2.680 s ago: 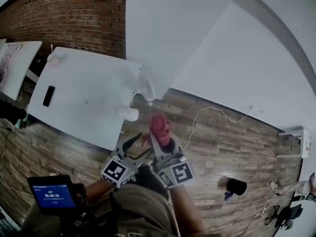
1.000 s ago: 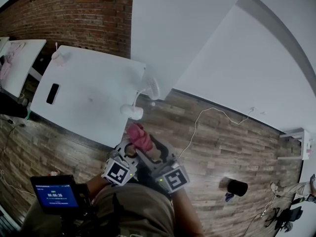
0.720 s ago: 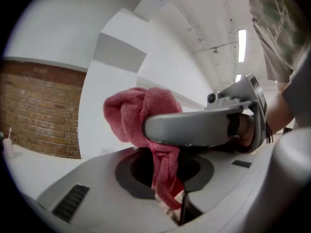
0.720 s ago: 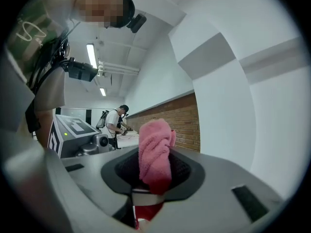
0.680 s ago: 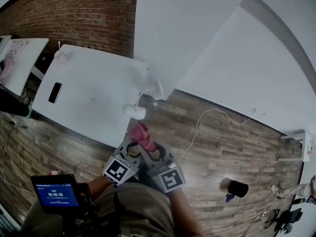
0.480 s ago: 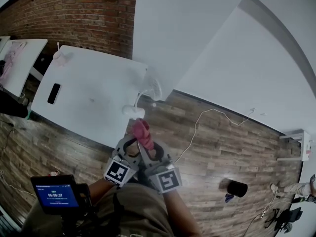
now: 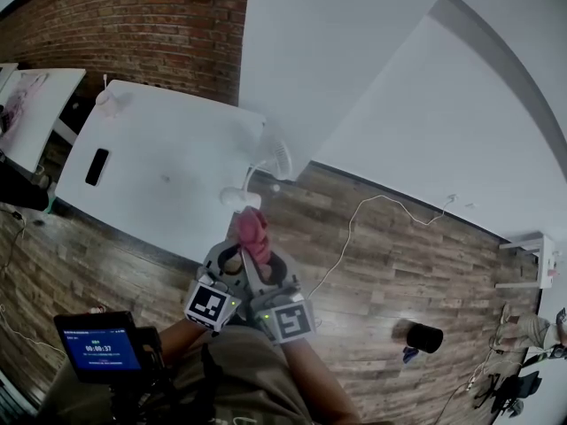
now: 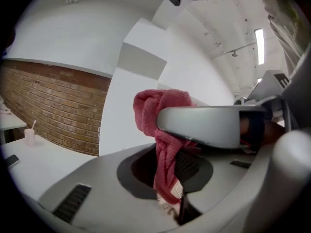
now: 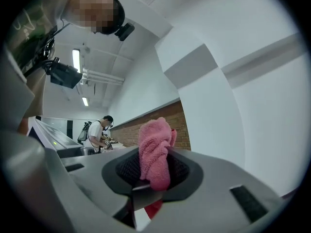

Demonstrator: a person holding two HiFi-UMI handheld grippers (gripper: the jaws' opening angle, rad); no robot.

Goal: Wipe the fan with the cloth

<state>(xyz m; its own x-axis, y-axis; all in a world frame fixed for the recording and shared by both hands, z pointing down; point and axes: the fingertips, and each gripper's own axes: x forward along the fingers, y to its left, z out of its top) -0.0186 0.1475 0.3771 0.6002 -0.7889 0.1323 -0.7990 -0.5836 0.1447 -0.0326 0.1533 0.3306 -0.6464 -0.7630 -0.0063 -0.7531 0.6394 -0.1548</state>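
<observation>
The pink cloth (image 7: 251, 229) is bunched up between my two grippers, just in front of the table's near corner. My left gripper (image 7: 232, 257) has its jaws round the cloth (image 8: 163, 130); they have just been closing on it. My right gripper (image 7: 266, 260) pinches the same cloth (image 9: 154, 154) between its pads; its jaws have just eased open slightly with the cloth still between them. A finger of the right gripper (image 8: 209, 125) crosses the left gripper view. The small white fan (image 7: 276, 158) stands on its round base (image 7: 236, 199) at the table's corner, just beyond the cloth.
The white table (image 7: 151, 166) carries a dark phone (image 7: 94, 166) and a small white object (image 7: 104, 97) at its far corner. A white cable (image 7: 372, 206) trails over the wooden floor. A black item (image 7: 423, 336) lies to the right. A screen (image 7: 93, 344) sits at lower left.
The two grippers have drawn together with the cloth. The cloth has shifted left and up towards the fan's base. The left jaws now close round it beside the right ones.
</observation>
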